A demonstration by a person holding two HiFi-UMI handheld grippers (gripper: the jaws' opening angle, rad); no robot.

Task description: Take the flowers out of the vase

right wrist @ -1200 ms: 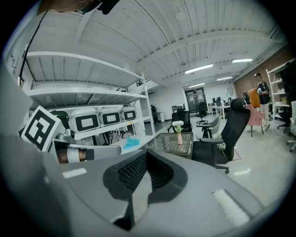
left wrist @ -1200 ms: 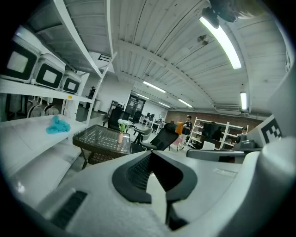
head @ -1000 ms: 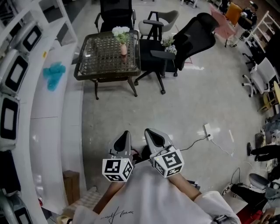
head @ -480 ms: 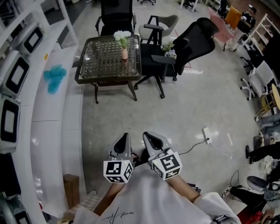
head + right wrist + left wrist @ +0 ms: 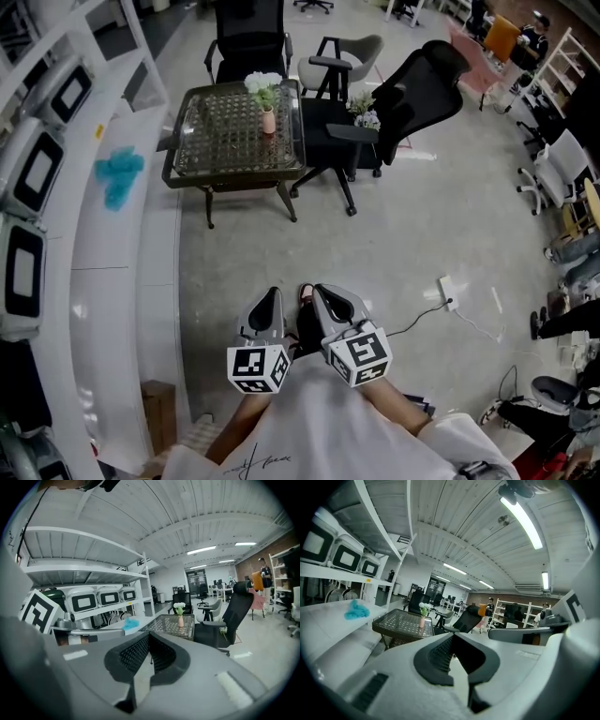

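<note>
The left gripper (image 5: 271,294) and the right gripper (image 5: 320,291) are held side by side just ahead of the person's white shirt (image 5: 319,422). Both are well short of the table (image 5: 202,164) and point toward it. In the left gripper view the left jaws meet at their tips with nothing between them. The right gripper view shows the right jaws together and empty too.

A cardboard box (image 5: 157,412) sits well nearer than the table, at the foot of the white counter (image 5: 122,244) that runs along the table's left side. A white power strip (image 5: 447,286) with its cable lies on the grey floor (image 5: 375,244), well apart from the table on its near right.

A teal cloth (image 5: 117,173) lies on the counter, about level with the table's near edge. The table has a dark frame and a woven-patterned top. A small pink vase (image 5: 269,121) stands upright on its far right part, close to the right edge. The white flowers (image 5: 262,82) are in the vase, on green stems.

Just beside the table's right edge stands a black office chair (image 5: 417,80). A second small bunch of pale flowers (image 5: 364,111) shows by its armrest; what it rests on cannot be told. Beyond the table's far edge are a black chair (image 5: 248,33) and, off the far right corner, a grey armchair (image 5: 342,52).
</note>
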